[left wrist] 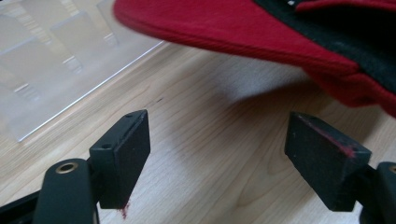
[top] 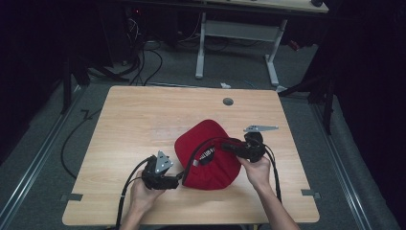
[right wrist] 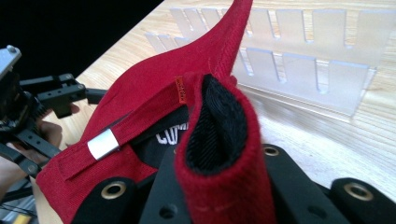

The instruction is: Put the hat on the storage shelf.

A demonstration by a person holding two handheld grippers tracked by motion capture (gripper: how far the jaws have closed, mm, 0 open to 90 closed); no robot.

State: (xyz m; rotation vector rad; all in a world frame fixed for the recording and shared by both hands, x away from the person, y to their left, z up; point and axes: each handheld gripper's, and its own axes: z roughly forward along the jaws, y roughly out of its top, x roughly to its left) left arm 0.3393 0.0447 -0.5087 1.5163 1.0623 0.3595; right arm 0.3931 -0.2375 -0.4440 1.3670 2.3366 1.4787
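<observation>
Cap (top: 207,155) rim pinched in right gripper (top: 229,145); left gripper (left wrist: 219,154) gapes over bare table (top: 139,120) beside it.

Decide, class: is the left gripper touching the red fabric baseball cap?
Apart. In the left gripper view, the left gripper has both black jaws spread wide over bare wooden table, with the red fabric baseball cap beyond their tips and nothing between them.

From my seat I see the light wooden desk (top: 143,124), with a round grey grommet (top: 228,101) near its far edge at about twelve o'clock. A clear slotted plastic rack (right wrist: 299,70) lies on the wood. Beyond the desk, at one o'clock, stands a white-legged table (top: 239,33); black cables (top: 143,62) trail across the grey floor at eleven.
</observation>
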